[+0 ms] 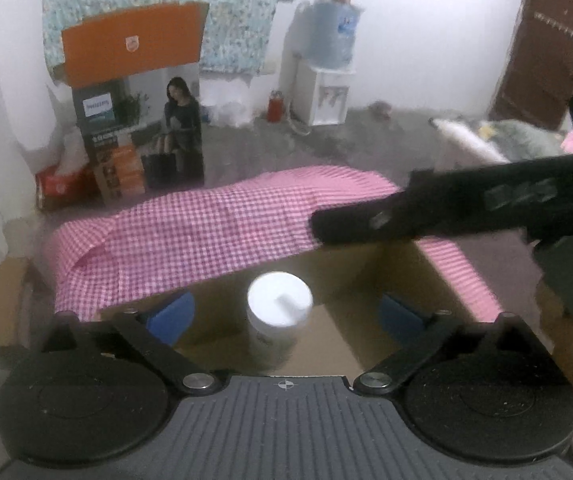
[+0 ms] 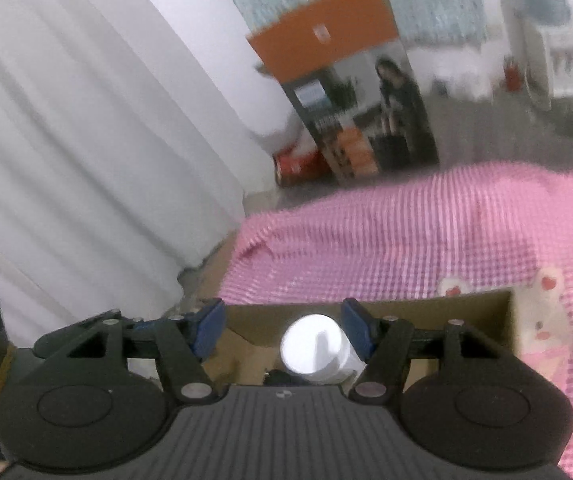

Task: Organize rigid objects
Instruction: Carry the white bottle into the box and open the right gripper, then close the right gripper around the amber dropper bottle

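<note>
A white lidded jar point(image 1: 278, 312) stands inside an open cardboard box point(image 1: 370, 276) on the pink checked cloth point(image 1: 206, 232). My left gripper point(image 1: 286, 312) is open above the box, its blue pads wide on either side of the jar and apart from it. The right gripper's black body point(image 1: 446, 204) reaches in from the right over the box. In the right wrist view my right gripper point(image 2: 282, 328) is open, and the jar point(image 2: 314, 350) sits between its blue pads nearer the right one, inside the box point(image 2: 486, 312). I cannot tell whether a pad touches the jar.
A tall orange-topped carton point(image 1: 138, 92) and a red box point(image 1: 58, 188) stand on the floor beyond the cloth. A water dispenser point(image 1: 326, 68) is against the far wall. White curtain point(image 2: 86, 140) hangs at the left. A pink bunny-print item point(image 2: 542, 320) lies beside the box.
</note>
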